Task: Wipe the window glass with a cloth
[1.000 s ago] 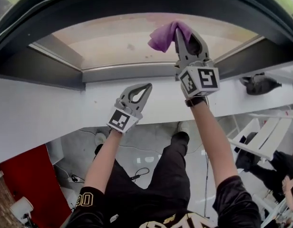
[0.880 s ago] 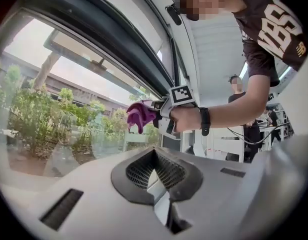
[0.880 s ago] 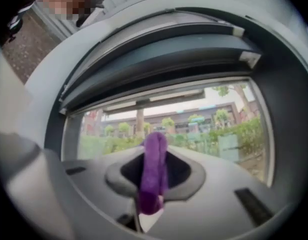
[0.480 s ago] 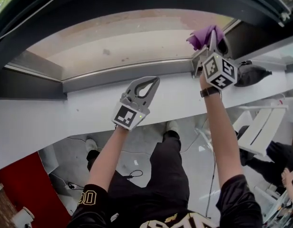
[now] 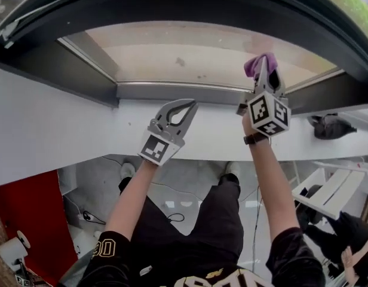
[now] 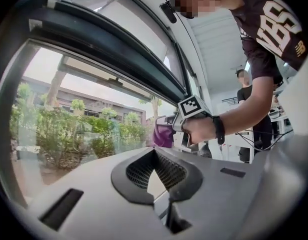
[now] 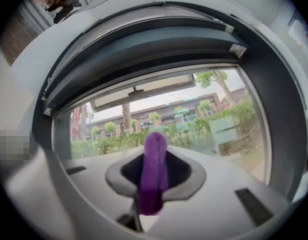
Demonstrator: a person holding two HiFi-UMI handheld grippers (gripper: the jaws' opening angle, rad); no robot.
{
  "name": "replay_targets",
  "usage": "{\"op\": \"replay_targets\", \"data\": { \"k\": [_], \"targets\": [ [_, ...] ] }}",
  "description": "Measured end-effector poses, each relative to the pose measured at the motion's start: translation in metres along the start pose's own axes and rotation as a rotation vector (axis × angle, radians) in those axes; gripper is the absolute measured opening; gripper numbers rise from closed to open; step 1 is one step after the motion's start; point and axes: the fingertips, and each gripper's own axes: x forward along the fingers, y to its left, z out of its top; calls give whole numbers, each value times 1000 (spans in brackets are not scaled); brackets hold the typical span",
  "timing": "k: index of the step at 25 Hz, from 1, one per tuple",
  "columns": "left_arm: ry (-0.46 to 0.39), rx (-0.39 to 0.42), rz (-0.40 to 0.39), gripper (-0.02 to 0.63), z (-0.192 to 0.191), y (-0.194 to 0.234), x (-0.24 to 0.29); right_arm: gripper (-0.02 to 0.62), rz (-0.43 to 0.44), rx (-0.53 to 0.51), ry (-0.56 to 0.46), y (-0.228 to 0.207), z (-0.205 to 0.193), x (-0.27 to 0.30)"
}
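Currently: two tongs, one cloth. Right tongs (image 5: 265,64) clamped on purple cloth (image 5: 253,65), at 3 o'clock of window glass (image 5: 172,52). Left tongs (image 5: 189,106) closed, empty, at 6 o'clock.

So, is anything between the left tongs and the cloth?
Nothing: in the head view only bare white sill and grey frame separate the left tongs from the purple cloth.

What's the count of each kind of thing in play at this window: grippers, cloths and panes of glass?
Grippers: 2, the left gripper and the right gripper
Purple cloth: 1, clamped in the right gripper
Window glass: 1
Total: 4
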Motion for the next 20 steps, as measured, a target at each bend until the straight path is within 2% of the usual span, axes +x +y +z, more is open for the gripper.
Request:
{"op": "replay_targets", "data": {
  "k": [3,9,11,13,15,18,20],
  "targets": [
    [28,27,84,14,-3,52,-54,72,151,38,8,99,-24,7],
    [92,89,211,14,-26,113,-154,72,705,-24,115,351,-104,1],
    [91,77,257,13,-31,124,-184,72,809,-40,151,414,-134,1],
    [89,55,299,14,-32,133,-207,72,836,-59,169,456,-155,10],
    [92,33,320,14,-30,137,-222,72,831,-71,136,478,-154,19],
    [92,6,332,14,-28,143,-227,72,805,-61,80,481,-129,29],
    [86,1,327,14,-28,142,-217,72,789,-83,79,464,-123,31]
  ]
}}
